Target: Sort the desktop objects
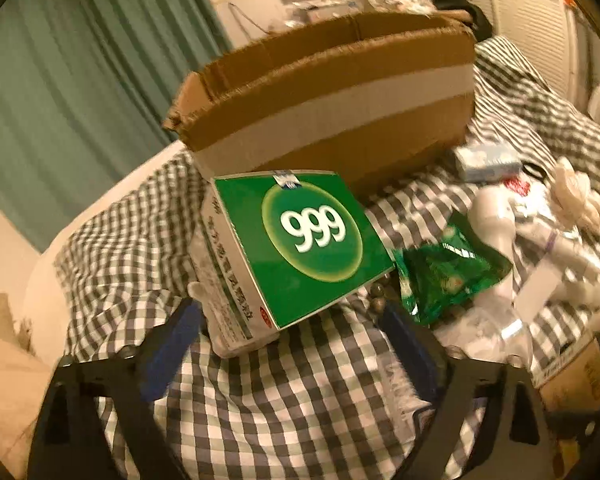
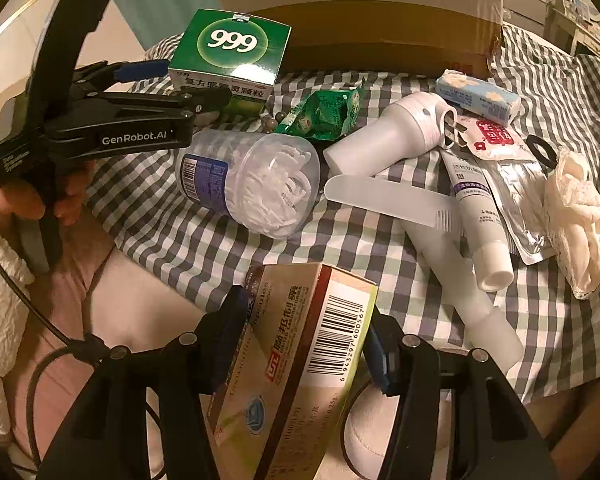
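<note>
A green "999" medicine box (image 1: 296, 248) (image 2: 232, 46) rests tilted on the checked cloth, just in front of the big cardboard box (image 1: 332, 92) (image 2: 360, 12). My left gripper (image 1: 290, 312) (image 2: 188, 84) stands open around the green box. Its left pad is close against the white side and a gap shows at the right pad. In the right wrist view, my right gripper (image 2: 304, 336) is shut on a beige medicine box (image 2: 300, 352) with a barcode, held above the near table edge.
On the checked cloth (image 2: 180, 240) lie a green sachet (image 2: 324, 114), a clear jar of floss picks (image 2: 252, 184), a white plug-in device (image 2: 396, 136), a tissue pack (image 2: 476, 96), a tube (image 2: 476, 208), a foil pouch and a white lace cloth (image 2: 576, 212). A hand (image 2: 68, 192) holds the left gripper.
</note>
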`<state>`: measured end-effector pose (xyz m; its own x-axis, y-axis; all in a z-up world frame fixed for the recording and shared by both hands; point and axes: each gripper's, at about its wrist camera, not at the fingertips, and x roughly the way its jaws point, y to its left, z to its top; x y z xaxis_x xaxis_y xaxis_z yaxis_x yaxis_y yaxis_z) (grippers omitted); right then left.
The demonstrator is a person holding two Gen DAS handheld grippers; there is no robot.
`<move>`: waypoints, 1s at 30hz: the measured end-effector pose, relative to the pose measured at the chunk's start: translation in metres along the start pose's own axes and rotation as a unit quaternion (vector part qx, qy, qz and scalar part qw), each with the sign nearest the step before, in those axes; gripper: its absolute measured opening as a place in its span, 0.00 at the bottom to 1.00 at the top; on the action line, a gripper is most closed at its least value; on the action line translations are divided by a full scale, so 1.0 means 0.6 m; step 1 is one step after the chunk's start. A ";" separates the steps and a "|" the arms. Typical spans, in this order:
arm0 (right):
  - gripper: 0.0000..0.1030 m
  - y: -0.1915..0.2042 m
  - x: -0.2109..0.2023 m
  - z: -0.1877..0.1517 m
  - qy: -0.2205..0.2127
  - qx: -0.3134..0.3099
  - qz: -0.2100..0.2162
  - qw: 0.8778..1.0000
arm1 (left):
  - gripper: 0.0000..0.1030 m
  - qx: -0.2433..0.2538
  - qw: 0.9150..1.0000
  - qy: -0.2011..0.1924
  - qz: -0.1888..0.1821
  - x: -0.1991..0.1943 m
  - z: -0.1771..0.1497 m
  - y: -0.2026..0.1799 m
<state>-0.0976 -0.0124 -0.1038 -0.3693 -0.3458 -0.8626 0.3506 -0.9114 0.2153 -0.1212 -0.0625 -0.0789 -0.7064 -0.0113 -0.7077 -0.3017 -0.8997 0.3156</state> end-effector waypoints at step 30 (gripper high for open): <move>0.52 0.012 0.005 -0.010 0.002 0.002 0.014 1.000 | 0.99 -0.109 0.987 0.034 0.115 0.080 0.042 -0.013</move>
<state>-0.0909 -0.0188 -0.1076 -0.3553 -0.3696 -0.8586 0.3576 -0.9024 0.2404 -0.1690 -0.0450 -0.0990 -0.6927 -0.2498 -0.6765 0.0124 -0.9421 0.3352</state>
